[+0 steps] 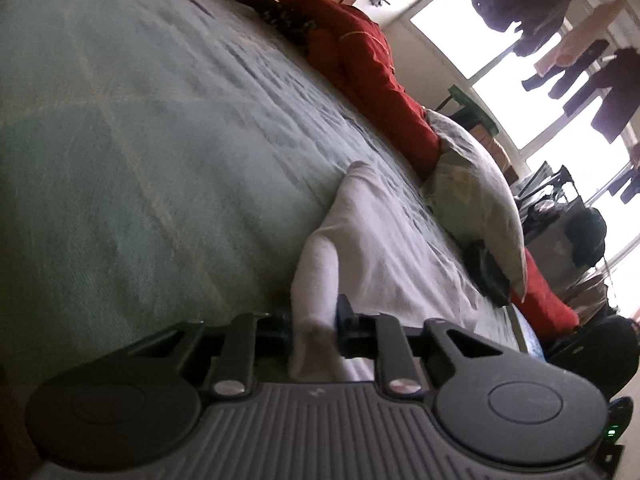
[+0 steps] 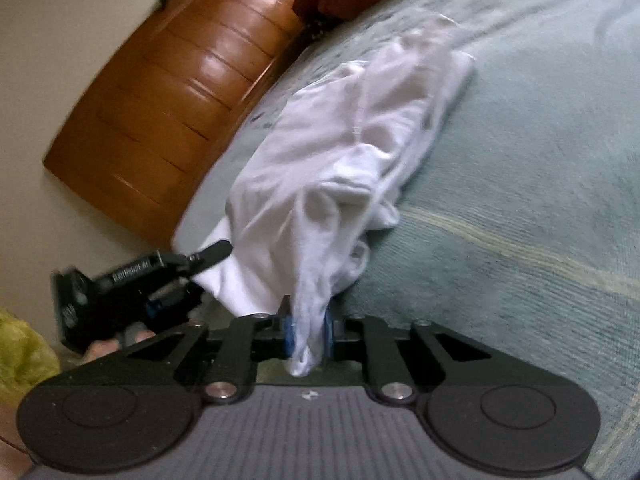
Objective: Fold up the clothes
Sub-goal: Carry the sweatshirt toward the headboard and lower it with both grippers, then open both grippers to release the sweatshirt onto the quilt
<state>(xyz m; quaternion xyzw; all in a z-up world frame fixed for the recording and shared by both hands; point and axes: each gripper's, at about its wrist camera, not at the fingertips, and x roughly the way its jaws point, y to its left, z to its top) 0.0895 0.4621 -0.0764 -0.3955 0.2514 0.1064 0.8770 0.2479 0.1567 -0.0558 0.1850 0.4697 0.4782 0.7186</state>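
Your left hand-held gripper (image 1: 314,330) is clamped on a bunched edge of the white garment (image 1: 360,240), with the cloth pinched between its two black fingers at the near edge of the bed (image 1: 140,140). Your right hand-held gripper (image 2: 308,330) is likewise closed on the white garment (image 2: 340,152), a twisted fold running down between its blue pads (image 2: 329,336). The garment lies crumpled on the pale green bedspread, stretching from your grippers toward the far side, and its near end hangs off the bed edge. In the right wrist view your other gripper shows at the left, touching the garment's near left corner. A wooden headboard (image 2: 168,92) stands beyond the bed on the left in that view. In the left wrist view a red quilt (image 1: 368,72) and a pale pillow (image 1: 472,184) lie along the far right edge of the bed, with dark clothes (image 1: 528,12) hanging before a bright window (image 1: 460,40).
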